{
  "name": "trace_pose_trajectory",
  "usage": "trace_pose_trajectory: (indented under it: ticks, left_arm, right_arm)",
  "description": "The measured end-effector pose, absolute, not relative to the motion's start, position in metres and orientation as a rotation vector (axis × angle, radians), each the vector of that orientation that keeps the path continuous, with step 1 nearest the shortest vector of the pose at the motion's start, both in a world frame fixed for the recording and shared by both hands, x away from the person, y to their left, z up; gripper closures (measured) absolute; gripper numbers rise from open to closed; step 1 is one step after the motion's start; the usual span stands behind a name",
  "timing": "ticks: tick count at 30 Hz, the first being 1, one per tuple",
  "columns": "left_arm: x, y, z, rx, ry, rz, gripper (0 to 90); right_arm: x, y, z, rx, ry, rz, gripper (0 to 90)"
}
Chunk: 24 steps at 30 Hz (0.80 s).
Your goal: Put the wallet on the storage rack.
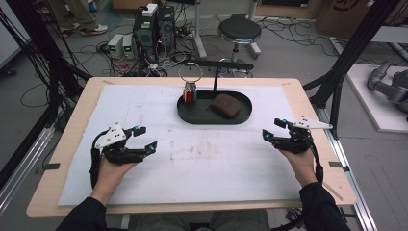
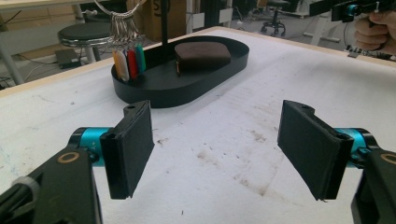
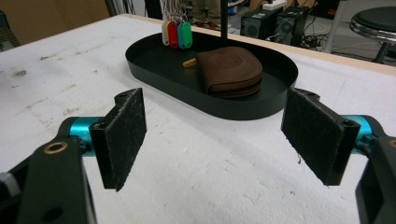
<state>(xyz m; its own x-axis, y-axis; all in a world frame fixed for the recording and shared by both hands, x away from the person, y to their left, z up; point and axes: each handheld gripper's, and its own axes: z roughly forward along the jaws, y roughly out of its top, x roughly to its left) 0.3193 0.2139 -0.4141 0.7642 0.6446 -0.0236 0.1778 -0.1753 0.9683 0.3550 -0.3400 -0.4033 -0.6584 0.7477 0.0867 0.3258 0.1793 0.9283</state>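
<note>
A white, stained foam mat (image 1: 144, 103) covers most of the pale wooden table (image 1: 82, 101). Beyond the table's far edge stands a round black stool (image 1: 239, 30) on a metal base. To its left, two dark computer towers (image 1: 155, 26) sit on the grey floor among tangled black cables (image 1: 103, 48). A black metal frame post (image 1: 356, 43) slants at right.

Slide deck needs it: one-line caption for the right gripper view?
Right gripper, jaws open and empty, facing a black oval tray holding a brown pouch and coloured key tags on a white mat.
</note>
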Motion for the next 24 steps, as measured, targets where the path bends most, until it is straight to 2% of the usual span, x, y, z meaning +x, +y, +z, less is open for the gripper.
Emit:
trace_pose_trajectory:
  ticks: [24]
  left_arm:
    - [0.32,0.2173,-0.4151,1.71,0.673,0.476,26.7]
  right_arm:
    - [0.357,-0.3396,-0.4054,1.012,2.085,1.478,21.8]
